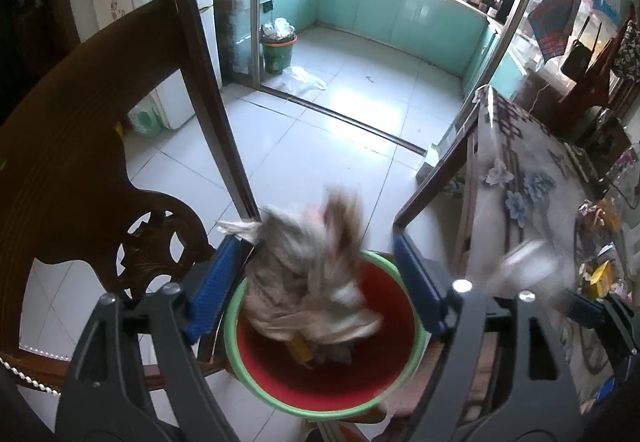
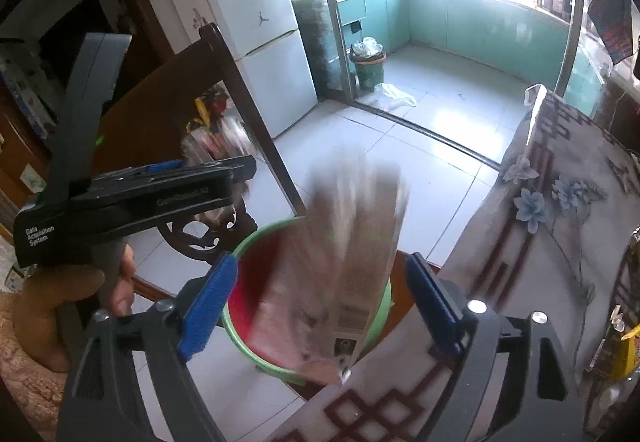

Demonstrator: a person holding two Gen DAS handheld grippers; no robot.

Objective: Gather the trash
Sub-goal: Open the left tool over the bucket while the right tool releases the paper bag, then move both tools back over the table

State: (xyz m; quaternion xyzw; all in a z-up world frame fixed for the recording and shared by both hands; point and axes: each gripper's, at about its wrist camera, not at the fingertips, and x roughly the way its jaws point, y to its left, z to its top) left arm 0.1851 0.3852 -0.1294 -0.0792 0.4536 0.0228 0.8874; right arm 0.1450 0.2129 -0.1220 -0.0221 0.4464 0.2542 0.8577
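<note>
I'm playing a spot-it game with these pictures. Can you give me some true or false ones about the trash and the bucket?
1. The bucket is red inside with a green rim. True.
2. The left tool is squeezing the crumpled trash tight. False: its blue pads stand apart, and the blurred trash is dropping into the bucket.
3. A flat wrapper hangs blurred over the bucket in front of the right tool. True.
4. The bucket stands on the flowered tablecloth. False: it sits lower, between the wooden chair and the table.
5. A second, green bin stands by the kitchen doorway. True.
</note>
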